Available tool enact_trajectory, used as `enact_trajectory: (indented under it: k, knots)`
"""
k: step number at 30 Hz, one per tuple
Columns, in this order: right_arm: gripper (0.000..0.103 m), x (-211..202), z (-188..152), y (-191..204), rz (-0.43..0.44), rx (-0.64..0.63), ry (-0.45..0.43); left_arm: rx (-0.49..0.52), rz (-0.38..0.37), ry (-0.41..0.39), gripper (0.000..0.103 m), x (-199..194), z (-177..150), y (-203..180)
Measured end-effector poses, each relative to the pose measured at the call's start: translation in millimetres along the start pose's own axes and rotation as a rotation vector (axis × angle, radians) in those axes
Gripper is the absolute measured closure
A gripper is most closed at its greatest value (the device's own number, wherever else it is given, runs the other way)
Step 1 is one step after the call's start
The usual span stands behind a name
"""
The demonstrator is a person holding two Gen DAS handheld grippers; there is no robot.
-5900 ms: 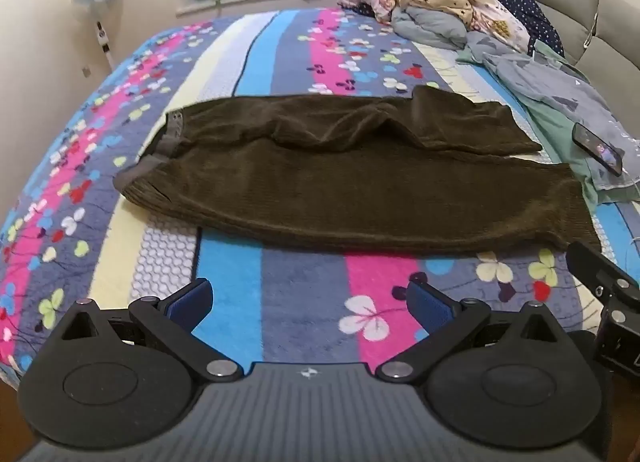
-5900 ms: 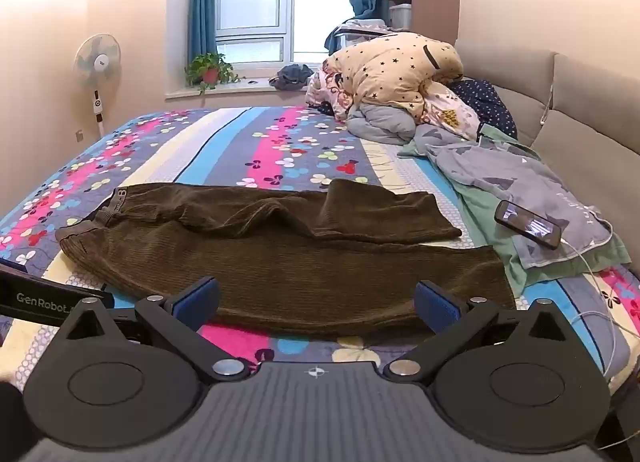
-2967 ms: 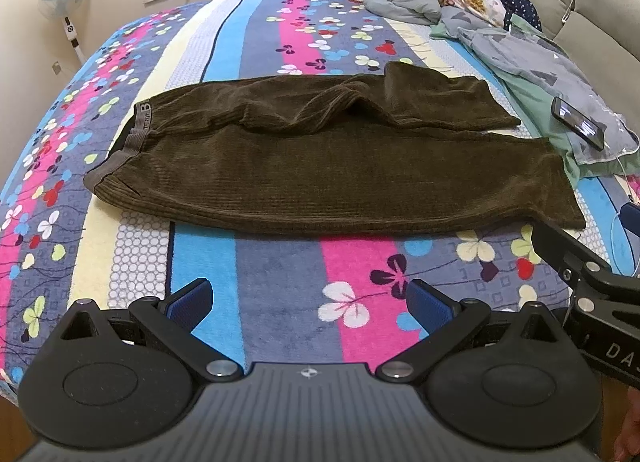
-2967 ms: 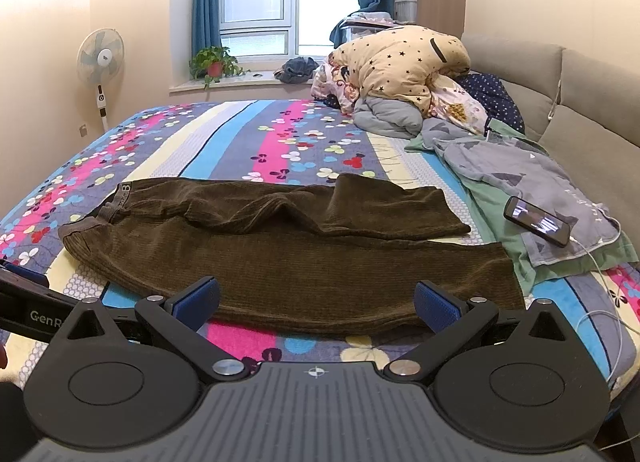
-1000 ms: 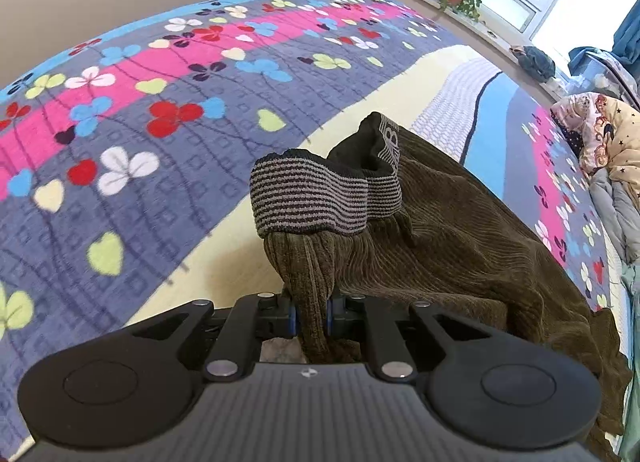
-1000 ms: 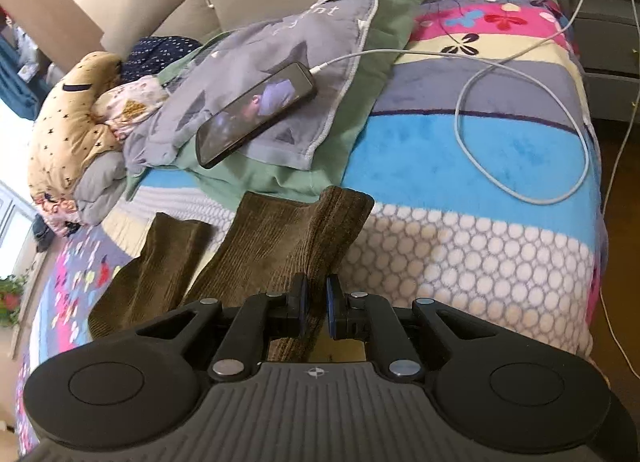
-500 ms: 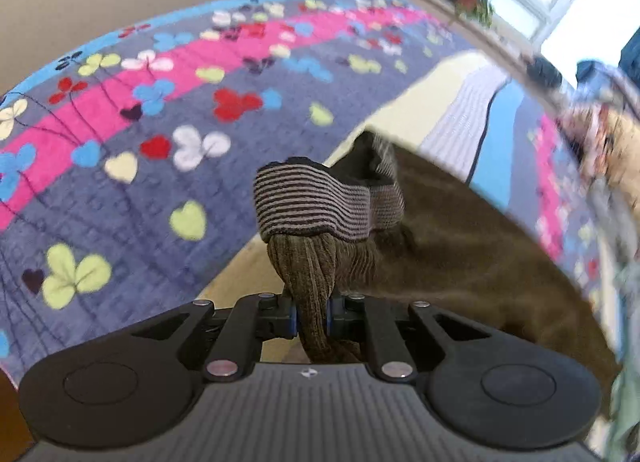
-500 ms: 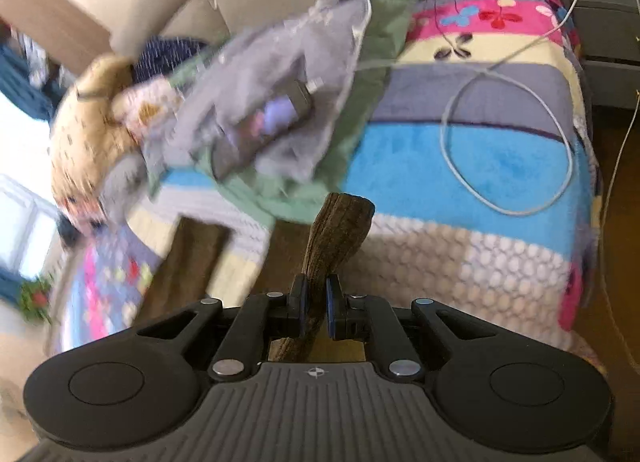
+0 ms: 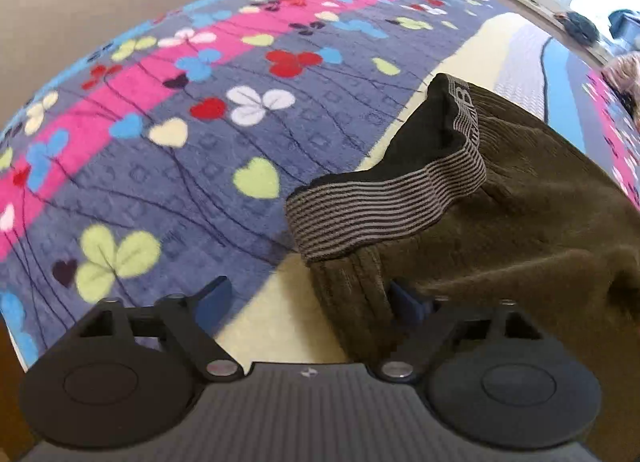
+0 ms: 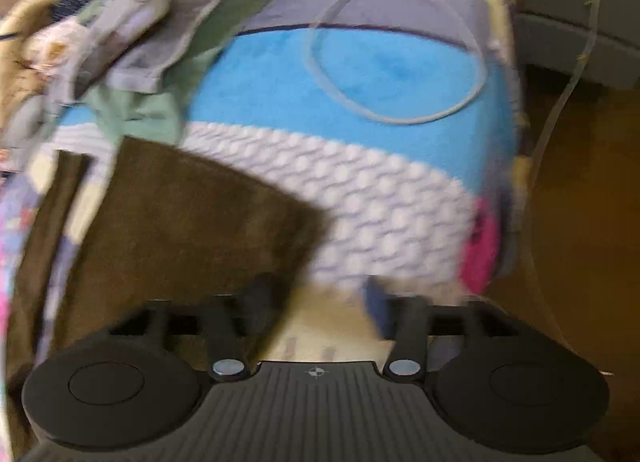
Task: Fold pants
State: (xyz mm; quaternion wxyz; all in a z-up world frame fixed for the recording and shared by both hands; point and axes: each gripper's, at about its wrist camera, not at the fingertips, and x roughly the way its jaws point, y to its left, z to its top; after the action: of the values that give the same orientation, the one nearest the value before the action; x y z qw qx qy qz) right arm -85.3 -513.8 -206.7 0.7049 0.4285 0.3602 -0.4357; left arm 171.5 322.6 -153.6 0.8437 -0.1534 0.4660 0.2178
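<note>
The left gripper (image 9: 306, 298) sits low over the bed (image 9: 160, 166), aimed along the blanket toward the window end, its jaws spread wide apart. The waist end of the pants (image 9: 520, 222) lies between them: the corduroy rests against the right-hand blue pad (image 9: 404, 300), while the other pad (image 9: 212, 298) stands clear of the cloth over the blanket. The striped waistband (image 9: 384, 214) bunches just beyond the fingertips, curled open so the dark inside shows.

The right gripper (image 10: 320, 302) points down at the bed's corner, near the leg end of the pants (image 10: 192, 222). The picture is smeared by motion, yet its jaws read as apart, with pale blanket showing between them. The brown leg hem lies just left of the gap, overlapping the left finger; whether it touches cannot be told.

Count: one pair of pants, two grippers, one white cable (image 10: 400, 74) looped on the blue stripe beyond the pants, and a heap of grey and green clothes (image 10: 152, 42) beyond the hem, at the upper left.

Half a second ago both grippers were pinched tight on the corduroy, the left at the waist and the right at the hem, with the cloth lifted. Now both have let go and the fabric lies slack on the bed.
</note>
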Motion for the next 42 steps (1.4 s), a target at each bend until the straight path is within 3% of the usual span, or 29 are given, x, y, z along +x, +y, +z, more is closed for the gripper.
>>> enact_trajectory:
  k: [6,10,18,26,29,32,37,42]
  knots:
    - [0.021,-40.5,5.9,1.8,0.024,-0.046,-0.081,0.046,0.043,-0.074,0.003,-34.6,-2.6,7.3]
    - [0.015,-81.6,5.9,32.0,0.138,-0.146,-0.143,0.081,0.018,-0.158,0.002,-73.3,-4.4,13.5]
    - [0.009,-158.5,-22.3,88.5,0.459,-0.278,-0.125,0.089,-0.144,-0.297,0.0,-163.0,-11.0,-1.3]
    - [0.005,-199.9,-37.8,125.5,0.575,-0.473,-0.171,0.181,-0.223,-0.456,0.0,-224.0,7.1,-38.5]
    - [0.005,-190.4,-30.9,143.5,0.55,-0.508,-0.177,0.235,-0.2,-0.453,0.0,-211.8,26.9,-59.4]
    - [0.005,-164.2,-23.9,164.1,0.524,-0.504,-0.146,0.287,-0.135,-0.418,0.0,-173.5,58.3,-85.2]
    - [0.005,-104.8,-15.8,202.3,0.449,-0.449,-0.075,0.256,-0.099,-0.287,0.0,-82.4,118.4,-121.0]
    - [0.005,-49.1,-6.4,246.3,0.371,-0.428,-0.091,0.345,-0.072,-0.197,0.0,13.0,162.0,-163.7]
